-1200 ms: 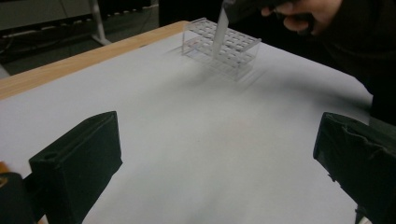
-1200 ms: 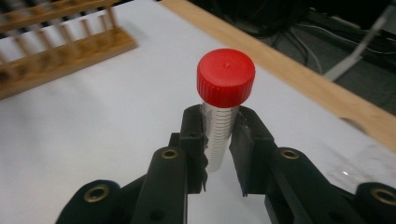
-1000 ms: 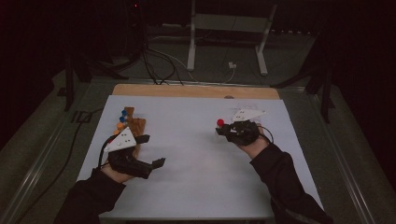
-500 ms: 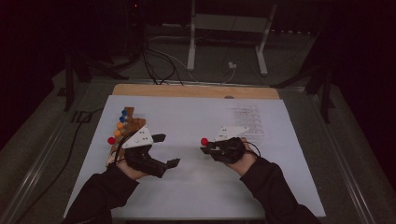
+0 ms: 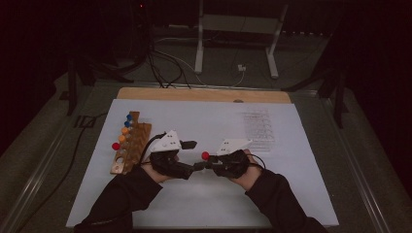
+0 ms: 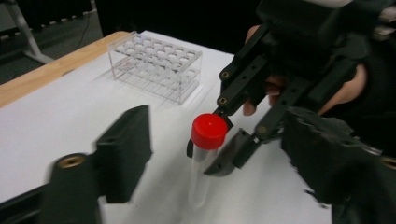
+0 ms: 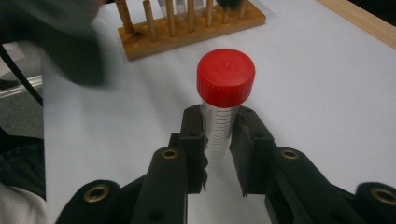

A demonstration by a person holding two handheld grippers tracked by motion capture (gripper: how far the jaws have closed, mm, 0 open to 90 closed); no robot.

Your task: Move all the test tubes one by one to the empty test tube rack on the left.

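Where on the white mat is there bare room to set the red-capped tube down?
Bare: the white mat between the wooden rack and clear rack, and the near strip between the sleeves. Crowded mid-mat, where left gripper meets right gripper holding the tube.

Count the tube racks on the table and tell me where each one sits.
2. A wooden rack stands near the table's left edge, holding capped tubes. A clear plastic rack stands farther back on the right.

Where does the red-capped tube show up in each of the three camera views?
High view: red-capped tube at centre, between the two hands.
Left gripper view: centre, upright, cap near.
Right gripper view: centre, clamped in the right hand-held gripper.
Shared landmark: clear rack, also in the left gripper view.
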